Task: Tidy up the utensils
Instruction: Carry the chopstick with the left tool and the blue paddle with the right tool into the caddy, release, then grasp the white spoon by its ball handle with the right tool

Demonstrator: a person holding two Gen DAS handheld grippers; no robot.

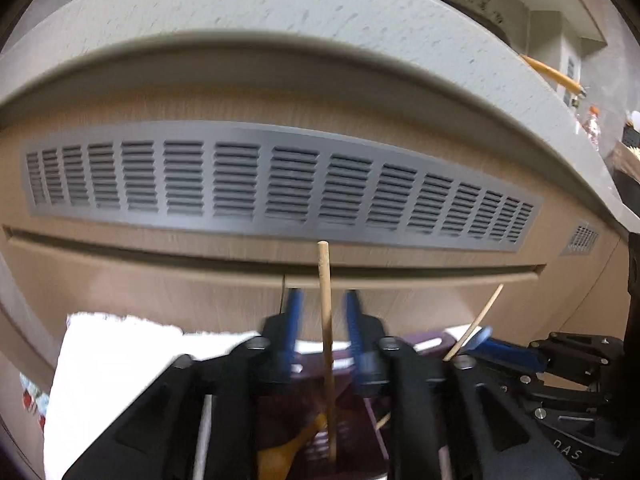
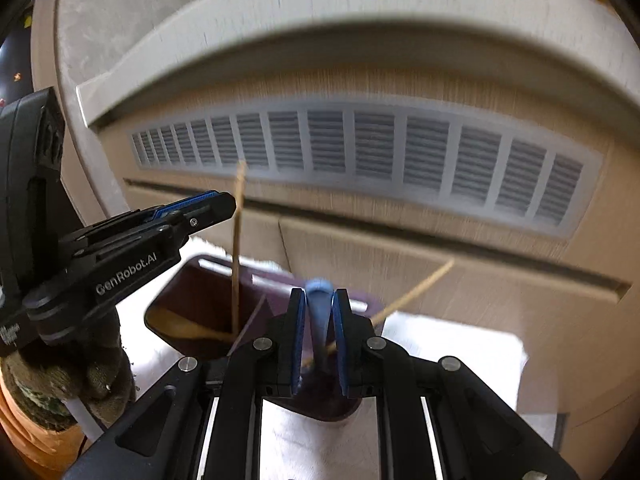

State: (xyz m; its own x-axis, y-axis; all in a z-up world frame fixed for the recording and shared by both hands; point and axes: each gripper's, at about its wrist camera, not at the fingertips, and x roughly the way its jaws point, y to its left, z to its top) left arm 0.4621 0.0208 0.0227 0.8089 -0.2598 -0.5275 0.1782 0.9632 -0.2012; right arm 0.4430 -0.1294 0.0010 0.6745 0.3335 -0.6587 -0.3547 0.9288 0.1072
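The dark purple utensil holder sits on a white cloth. Above it the left gripper has its jaws spread, a wooden chopstick standing free between them, its foot down inside the holder. The right gripper pinches a blue utensil handle over the holder's near rim; lower it straight, then let go. The left gripper's side reads "GenRobot.AI"

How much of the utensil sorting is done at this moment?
Done: a wooden spoon and thin wooden sticks already stand in the dark maroon holder. In hand: the right gripper is shut on a light blue utensil handle over the holder; the open left gripper frames the upright stick. Left: probably setting the blue utensil inside.
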